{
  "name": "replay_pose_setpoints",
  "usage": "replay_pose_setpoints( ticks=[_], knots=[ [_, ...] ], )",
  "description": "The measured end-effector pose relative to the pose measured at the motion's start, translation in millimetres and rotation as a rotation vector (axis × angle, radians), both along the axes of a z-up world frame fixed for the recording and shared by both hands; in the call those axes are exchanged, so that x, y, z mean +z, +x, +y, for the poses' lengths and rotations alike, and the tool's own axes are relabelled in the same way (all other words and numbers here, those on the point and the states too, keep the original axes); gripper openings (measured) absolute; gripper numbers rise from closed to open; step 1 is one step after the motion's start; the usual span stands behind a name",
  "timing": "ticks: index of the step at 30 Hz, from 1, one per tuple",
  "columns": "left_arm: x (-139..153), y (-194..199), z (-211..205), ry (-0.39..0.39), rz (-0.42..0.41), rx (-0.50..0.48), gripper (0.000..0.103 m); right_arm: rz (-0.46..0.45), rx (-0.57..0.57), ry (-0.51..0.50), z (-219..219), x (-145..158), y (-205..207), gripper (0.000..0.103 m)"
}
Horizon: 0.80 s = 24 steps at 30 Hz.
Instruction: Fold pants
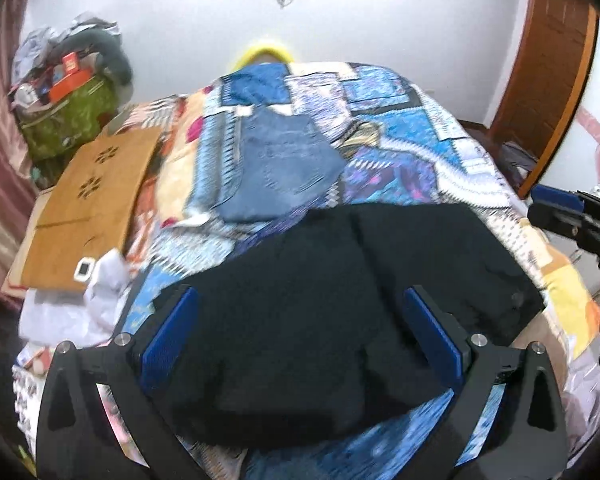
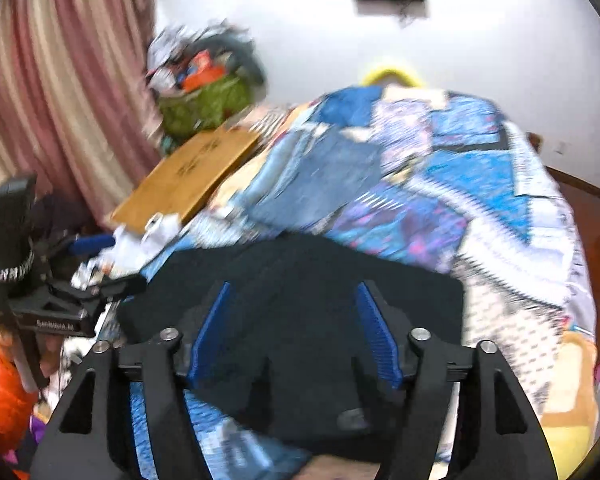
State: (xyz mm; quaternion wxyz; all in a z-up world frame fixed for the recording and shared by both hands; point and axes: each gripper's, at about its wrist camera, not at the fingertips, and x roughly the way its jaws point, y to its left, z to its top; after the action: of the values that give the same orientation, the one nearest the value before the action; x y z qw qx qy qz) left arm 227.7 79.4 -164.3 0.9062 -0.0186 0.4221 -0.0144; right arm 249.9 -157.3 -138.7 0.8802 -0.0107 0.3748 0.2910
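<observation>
Black pants (image 1: 340,300) lie spread on a patterned blue bedspread (image 1: 420,160), near its front edge; they also show in the right wrist view (image 2: 300,280). My left gripper (image 1: 302,300) is open above the pants, its blue pads wide apart and empty. My right gripper (image 2: 292,296) is open above the pants too, empty. The right gripper also shows at the right edge of the left wrist view (image 1: 572,216), and the left gripper at the left of the right wrist view (image 2: 60,296).
Folded blue jeans (image 1: 284,160) lie farther back on the bed. A wooden board (image 1: 92,208) lies at the bed's left side, with a green bag (image 1: 68,116) of clutter behind it. Pink curtain (image 2: 60,80) on the left, wooden door (image 1: 548,60) on the right.
</observation>
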Motion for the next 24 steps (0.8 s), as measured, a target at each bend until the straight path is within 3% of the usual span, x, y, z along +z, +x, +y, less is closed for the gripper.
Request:
replay_pose_setpoints(
  ticks=[6, 12, 19, 24],
  knots=[
    [-4, 52, -40, -0.005, 0.042, -0.075, 0.102, -0.009, -0.083, -0.026, -31, -6, 35, 0.07],
    [-33, 99, -78, 0.029, 0.12, -0.146, 0.102, 0.077, -0.051, -0.085, -31, -51, 62, 0.07],
    [-94, 123, -98, 0.188, 0.26, -0.189, 0.103, 0.21, 0.016, -0.205, -25, -114, 75, 0.07],
    [-97, 114, -82, 0.115, 0.264, -0.192, 0.103, 0.219, 0.021, -0.179, -42, -117, 62, 0.071]
  ],
)
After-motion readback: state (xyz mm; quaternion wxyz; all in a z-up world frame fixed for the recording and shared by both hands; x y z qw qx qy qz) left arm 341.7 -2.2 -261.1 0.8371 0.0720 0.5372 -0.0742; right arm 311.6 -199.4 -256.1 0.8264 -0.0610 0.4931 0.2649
